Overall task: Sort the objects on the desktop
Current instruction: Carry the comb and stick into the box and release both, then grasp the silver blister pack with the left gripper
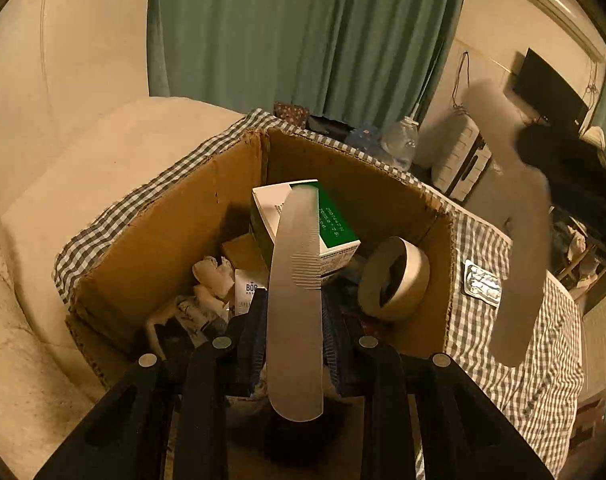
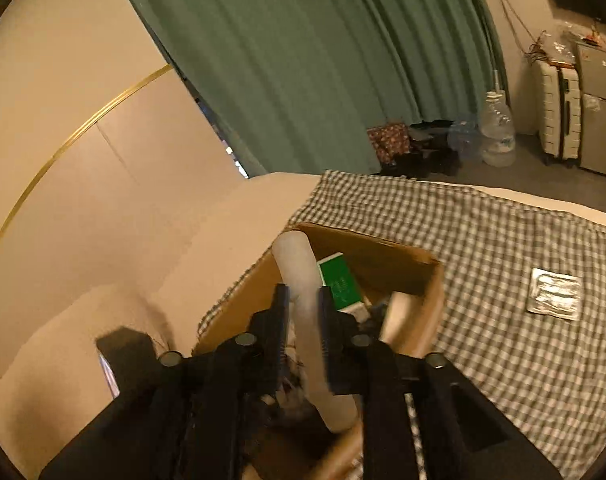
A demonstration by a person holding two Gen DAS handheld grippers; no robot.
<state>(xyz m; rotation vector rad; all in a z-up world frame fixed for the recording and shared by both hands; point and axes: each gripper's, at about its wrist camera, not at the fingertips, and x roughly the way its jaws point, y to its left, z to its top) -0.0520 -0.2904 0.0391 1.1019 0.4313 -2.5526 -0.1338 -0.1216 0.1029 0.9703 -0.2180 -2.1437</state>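
Observation:
My left gripper [image 1: 293,320] is shut on a long grey comb [image 1: 297,280], which it holds above an open cardboard box [image 1: 163,240]. In the box lie a green and white carton [image 1: 335,220], a roll of tape [image 1: 395,280] and crumpled paper [image 1: 213,280]. In the right wrist view my right gripper [image 2: 305,304] hovers over the same box [image 2: 423,288] with a pale, long rounded piece [image 2: 299,272] between its fingers. The jaws look slightly wider than the piece, and the picture is blurred. The carton [image 2: 339,280] shows beyond the fingers.
The box stands on a grey checked cloth [image 2: 483,240], where a silver blister pack [image 2: 555,290] [image 1: 481,282] lies to its right. A blurred grey shape [image 1: 519,220] crosses the right side of the left wrist view. Green curtains, water bottles [image 2: 497,132] and a suitcase stand behind.

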